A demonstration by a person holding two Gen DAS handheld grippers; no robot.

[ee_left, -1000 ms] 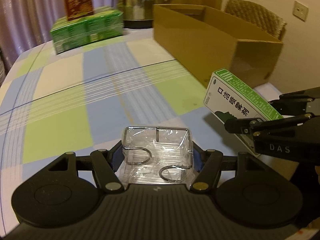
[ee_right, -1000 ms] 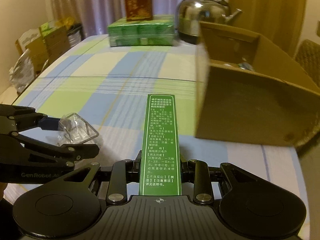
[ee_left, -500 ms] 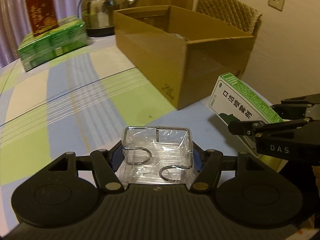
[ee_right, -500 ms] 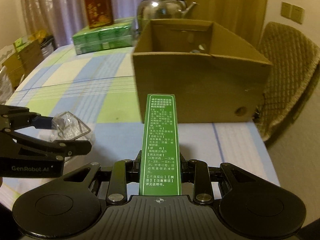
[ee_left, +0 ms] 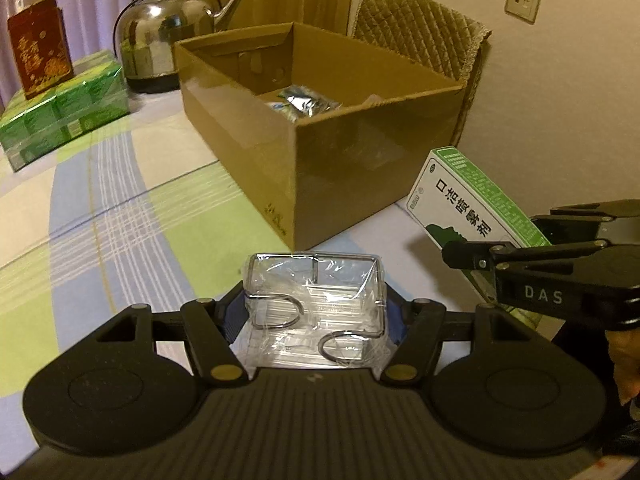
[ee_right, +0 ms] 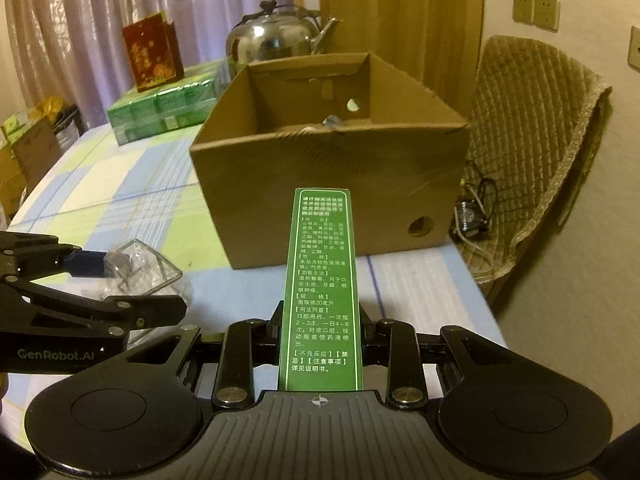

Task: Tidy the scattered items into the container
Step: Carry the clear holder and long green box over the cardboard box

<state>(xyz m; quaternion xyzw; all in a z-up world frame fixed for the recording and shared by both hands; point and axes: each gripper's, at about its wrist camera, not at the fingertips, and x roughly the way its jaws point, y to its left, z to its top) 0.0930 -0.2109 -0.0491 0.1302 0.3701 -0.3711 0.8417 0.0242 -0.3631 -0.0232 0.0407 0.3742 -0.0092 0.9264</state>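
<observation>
My left gripper (ee_left: pixel 316 312) is shut on a clear plastic-wrapped wire rack (ee_left: pixel 316 304), held above the checked tablecloth. My right gripper (ee_right: pixel 320 336) is shut on a long green-and-white medicine box (ee_right: pixel 322 276), which also shows at the right of the left wrist view as the medicine box (ee_left: pixel 468 204). The open cardboard box (ee_left: pixel 320 120) stands just ahead of both grippers, with a silver packet (ee_left: pixel 304 100) and other items inside. In the right wrist view the cardboard box (ee_right: pixel 332 176) faces me front on, and the left gripper (ee_right: pixel 92 276) with the wire rack (ee_right: pixel 140 268) hangs at the left.
A steel kettle (ee_left: pixel 168 40) stands behind the cardboard box. A green shrink-wrapped pack (ee_left: pixel 60 116) with a red carton (ee_left: pixel 38 44) on top sits at the far left. A padded chair (ee_right: pixel 536 136) stands right of the table edge (ee_right: pixel 476 276), with a small device and cable on its seat.
Both grippers have swung right and risen towards the cardboard box, which now sits centred and closer, with its inside visible. Each gripper keeps its hold on its item.
</observation>
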